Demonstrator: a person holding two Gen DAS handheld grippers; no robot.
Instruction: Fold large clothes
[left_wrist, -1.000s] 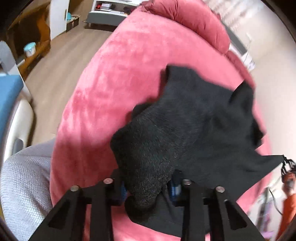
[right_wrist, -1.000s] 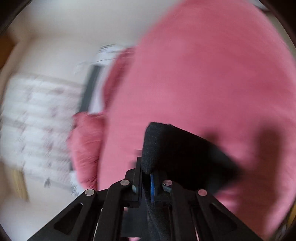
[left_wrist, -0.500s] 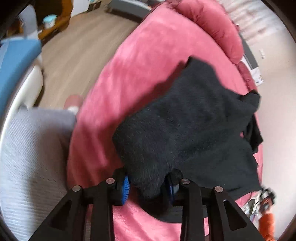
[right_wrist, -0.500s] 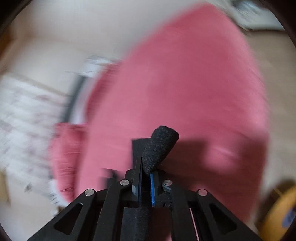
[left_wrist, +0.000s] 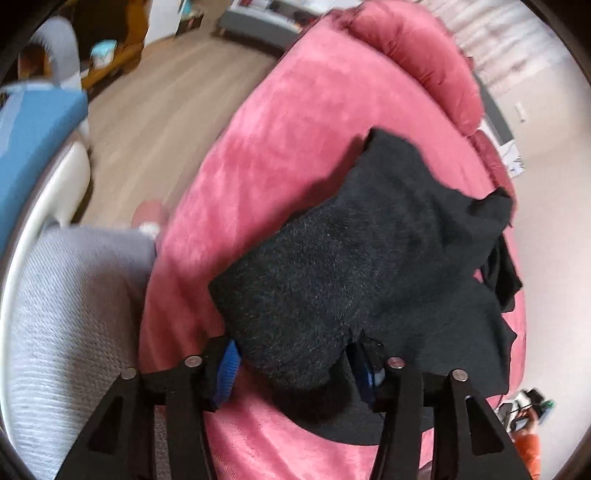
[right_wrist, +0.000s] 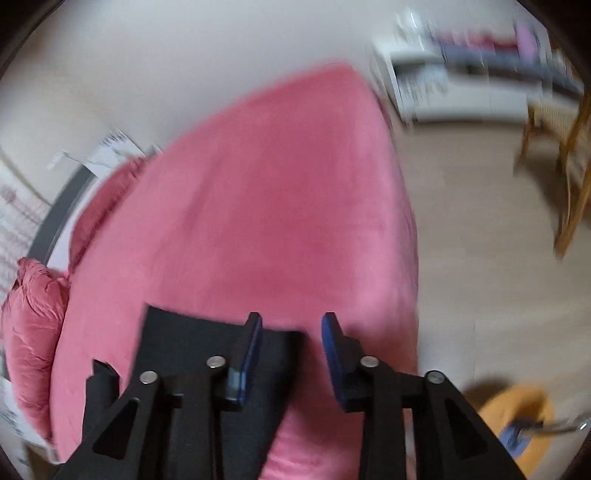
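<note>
Left gripper (left_wrist: 295, 360): jaws spread, a thick fold of the black garment (left_wrist: 369, 258) bulging between them; whether the pads press it cannot be told. Garment lies on the pink bed (left_wrist: 280, 122), its near edge hidden behind the fingers. Right gripper (right_wrist: 291, 338): released, empty, above the garment's corner. Wooden floor (right_wrist: 480, 221) beyond, blurred.
</note>
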